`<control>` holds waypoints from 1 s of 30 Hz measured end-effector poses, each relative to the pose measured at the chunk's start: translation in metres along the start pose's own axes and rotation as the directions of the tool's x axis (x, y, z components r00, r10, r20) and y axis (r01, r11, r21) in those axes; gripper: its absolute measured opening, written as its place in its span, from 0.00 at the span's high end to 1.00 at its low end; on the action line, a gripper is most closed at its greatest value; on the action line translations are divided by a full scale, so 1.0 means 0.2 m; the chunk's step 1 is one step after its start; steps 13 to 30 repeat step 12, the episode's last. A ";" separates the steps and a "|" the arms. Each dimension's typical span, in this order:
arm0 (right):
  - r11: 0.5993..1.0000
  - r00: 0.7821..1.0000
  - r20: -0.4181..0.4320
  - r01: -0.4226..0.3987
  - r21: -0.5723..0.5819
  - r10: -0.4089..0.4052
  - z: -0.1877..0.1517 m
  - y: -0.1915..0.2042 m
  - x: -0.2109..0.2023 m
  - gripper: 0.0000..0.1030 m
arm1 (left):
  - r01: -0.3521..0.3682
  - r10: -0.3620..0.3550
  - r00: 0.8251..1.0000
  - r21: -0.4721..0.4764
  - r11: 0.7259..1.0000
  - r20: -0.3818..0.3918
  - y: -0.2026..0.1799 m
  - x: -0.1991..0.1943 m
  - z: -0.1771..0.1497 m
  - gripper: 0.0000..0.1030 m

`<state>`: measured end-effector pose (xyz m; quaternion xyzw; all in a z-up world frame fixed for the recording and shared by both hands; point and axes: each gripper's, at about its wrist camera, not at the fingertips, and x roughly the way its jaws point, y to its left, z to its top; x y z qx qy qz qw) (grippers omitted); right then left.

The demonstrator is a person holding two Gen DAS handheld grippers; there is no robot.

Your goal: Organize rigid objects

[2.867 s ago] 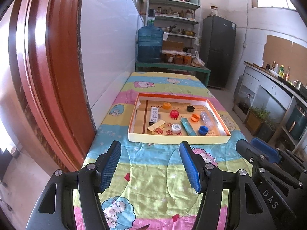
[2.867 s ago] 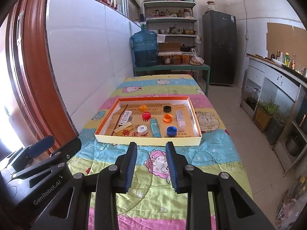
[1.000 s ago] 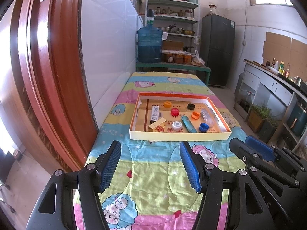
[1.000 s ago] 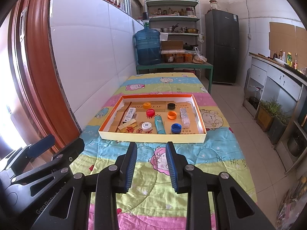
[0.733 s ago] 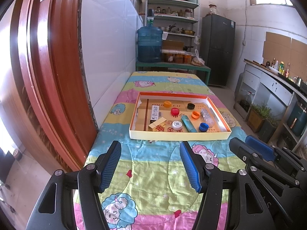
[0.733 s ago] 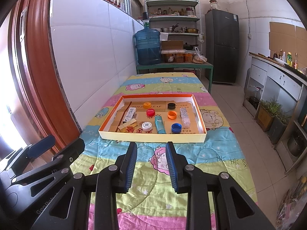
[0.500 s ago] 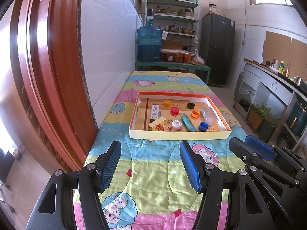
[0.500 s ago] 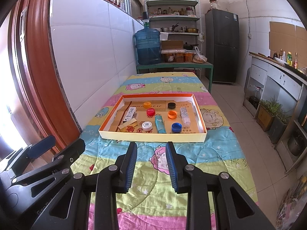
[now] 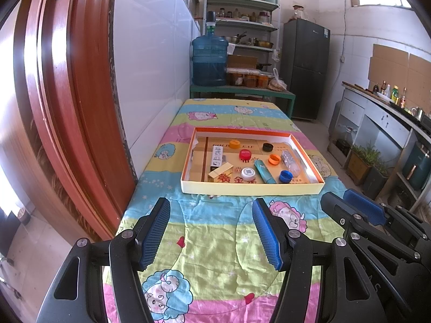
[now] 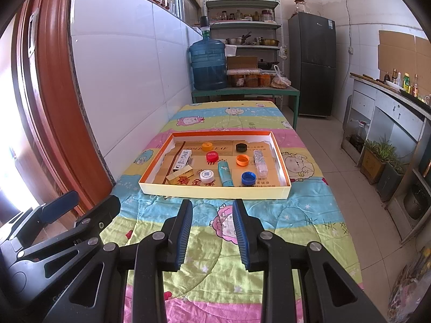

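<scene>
A shallow cardboard tray (image 9: 252, 188) (image 10: 215, 191) with an orange rim lies on the cartoon-print cloth. It holds a gold box (image 9: 220, 172), a white box (image 9: 217, 156), a teal tube (image 9: 264, 171), a clear bottle (image 9: 290, 161) and several caps: white (image 10: 207, 175), red (image 10: 212, 157), blue (image 10: 248, 178), black (image 10: 241, 147) and two orange. My left gripper (image 9: 211, 204) hangs wide open over the cloth, short of the tray. My right gripper (image 10: 212, 206) stands beside it, its jaws narrowly apart with nothing between them.
A tiled wall and a red-brown door frame (image 9: 62, 107) run along the table's left edge. Beyond the table's far end are a green bench with a blue water jug (image 9: 209, 63), shelves and a dark fridge (image 10: 312, 64). To the right lie open floor, a counter and potted plants.
Over the last second nothing has moved. Compared with the earliest frames, both views have shifted only slightly, and the tray and its contents lie as before.
</scene>
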<state>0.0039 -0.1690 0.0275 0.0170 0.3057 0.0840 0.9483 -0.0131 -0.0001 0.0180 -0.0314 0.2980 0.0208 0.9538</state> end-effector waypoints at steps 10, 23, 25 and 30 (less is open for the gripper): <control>1.000 1.000 -0.002 -0.001 -0.001 0.001 -0.01 0.00 0.01 0.70 | -0.014 0.014 1.000 0.002 1.000 0.008 -0.01 0.00 -0.04 0.37; 1.000 1.000 -0.002 -0.001 0.000 0.001 -0.01 0.01 0.01 0.70 | -0.009 0.009 1.000 -0.002 1.000 0.007 -0.01 0.00 -0.06 0.37; 1.000 1.000 -0.002 -0.001 0.000 0.001 -0.01 0.01 0.01 0.70 | -0.009 0.009 1.000 -0.002 1.000 0.007 -0.01 0.00 -0.06 0.37; 1.000 1.000 -0.002 -0.001 0.000 0.001 -0.01 0.01 0.01 0.70 | -0.009 0.009 1.000 -0.002 1.000 0.007 -0.01 0.00 -0.06 0.37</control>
